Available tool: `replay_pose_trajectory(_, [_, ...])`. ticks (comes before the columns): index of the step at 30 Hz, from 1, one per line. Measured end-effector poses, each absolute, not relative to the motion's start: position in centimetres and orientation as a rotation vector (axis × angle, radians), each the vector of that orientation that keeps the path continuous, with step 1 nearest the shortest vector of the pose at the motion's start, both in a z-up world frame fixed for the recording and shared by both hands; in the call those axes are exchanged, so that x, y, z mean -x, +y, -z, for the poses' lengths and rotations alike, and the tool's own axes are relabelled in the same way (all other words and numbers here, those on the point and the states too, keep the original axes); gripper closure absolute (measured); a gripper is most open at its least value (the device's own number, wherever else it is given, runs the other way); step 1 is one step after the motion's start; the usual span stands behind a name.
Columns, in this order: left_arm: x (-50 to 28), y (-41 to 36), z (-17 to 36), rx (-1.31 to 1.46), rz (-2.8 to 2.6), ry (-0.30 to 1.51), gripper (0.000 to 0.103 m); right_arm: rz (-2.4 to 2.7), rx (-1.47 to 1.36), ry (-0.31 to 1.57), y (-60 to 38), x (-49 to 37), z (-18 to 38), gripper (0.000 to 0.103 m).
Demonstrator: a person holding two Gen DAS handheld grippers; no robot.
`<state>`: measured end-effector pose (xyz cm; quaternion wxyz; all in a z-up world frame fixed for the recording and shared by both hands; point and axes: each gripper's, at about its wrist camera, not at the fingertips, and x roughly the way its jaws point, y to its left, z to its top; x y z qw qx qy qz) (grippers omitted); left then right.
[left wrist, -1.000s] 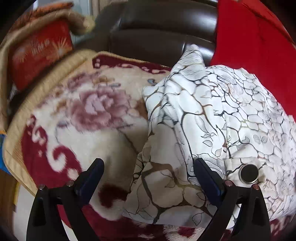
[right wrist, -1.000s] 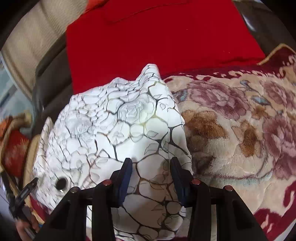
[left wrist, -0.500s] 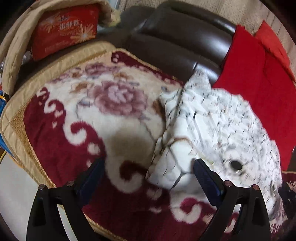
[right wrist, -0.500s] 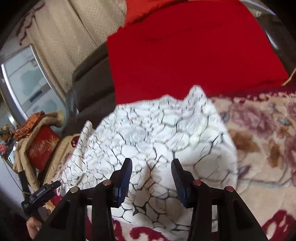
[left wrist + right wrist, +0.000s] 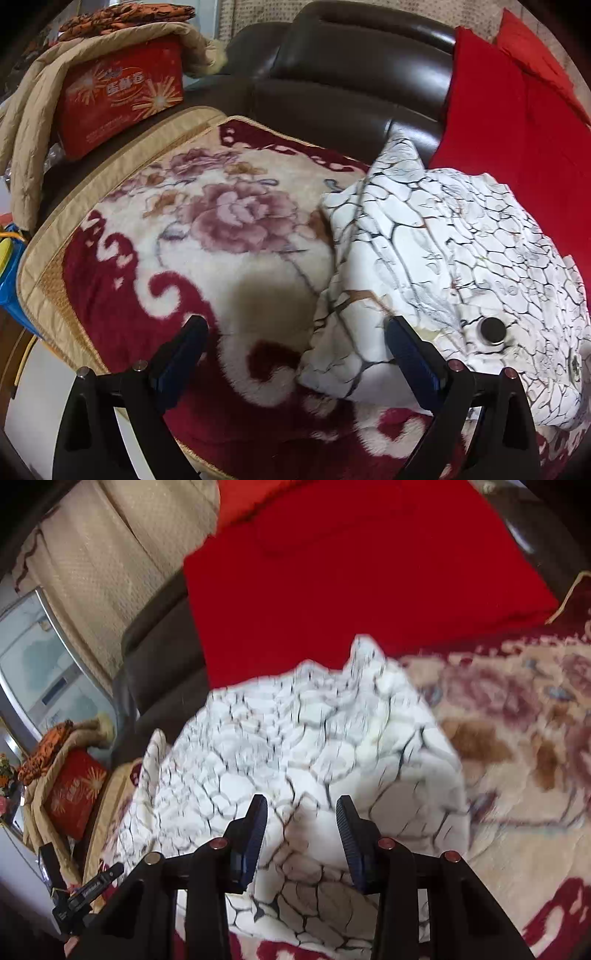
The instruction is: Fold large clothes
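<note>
Both hand-held grippers have drawn back and up from the white crackle-print garment (image 5: 461,266) over the last second, so more of the floral blanket (image 5: 207,236) and the dark leather sofa (image 5: 332,74) now shows beyond them. The garment sits as a compact bundle on the blanket, ahead and to the right of the left hand-held gripper (image 5: 295,350) and straight ahead of the right hand-held gripper (image 5: 301,834), with its dark round button (image 5: 491,329) facing up.

The left one's jaws stand wide apart with only the bundle's near corner showing between them, nothing pinched. The right one's jaws have just been closing a little, yet they remain apart; cloth shows beyond the gap, not pressed by the pads.

By the look of it, a fold has just been laid down and released. Next would be choosing a fresh edge: likely the loose pointed flap at the far side, toward the red cloth (image 5: 369,572), gripped at two spots and brought over evenly.
</note>
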<state>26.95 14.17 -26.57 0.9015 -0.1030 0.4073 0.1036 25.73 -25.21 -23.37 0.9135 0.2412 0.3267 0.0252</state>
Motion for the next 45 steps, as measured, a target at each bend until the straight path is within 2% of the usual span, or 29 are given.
replay_pose_trajectory(5, [-28.3, 14.2, 28.2, 0.218, -0.201, 0.927, 0.005, -0.04, -0.586, 0.833, -26.2, -27.7, 26.6, 0.06])
replay_pose_trajectory(11, [-27.9, 13.2, 26.9, 0.13, -0.238, 0.854, 0.005, -0.041, -0.599, 0.78, -26.2, -27.5, 25.8, 0.06])
replay_pose_trajectory(17, [-28.0, 11.7, 26.0, 0.018, -0.252, 0.799, 0.005, -0.084, -0.578, 0.65, -25.9, -27.1, 23.6, 0.06])
replay_pose_trajectory(22, [-28.3, 10.9, 26.3, -0.034, -0.255, 0.798, 0.005, -0.102, -0.552, 0.681, -24.6, -30.1, 23.3, 0.059])
replay_pose_trajectory(27, [-28.4, 10.4, 26.4, -0.066, -0.262, 0.79, 0.005, -0.078, -0.589, 0.89, -23.9, -33.4, 27.3, 0.058])
replay_pose_trajectory(35, [-27.5, 10.0, 25.8, -0.05, -0.255, 0.772, 0.005, -0.108, -0.557, 0.794, -23.2, -31.2, 25.7, 0.058])
replay_pose_trajectory(40, [-25.0, 10.4, 25.2, 0.136, -0.124, 0.817, 0.005, -0.12, -0.57, 0.724, -24.4, -29.3, 24.7, 0.058])
replay_pose_trajectory(45, [-22.9, 10.9, 27.8, 0.436, 0.03, 0.952, 0.005, -0.138, -0.558, 0.704, -24.6, -28.4, 24.1, 0.058])
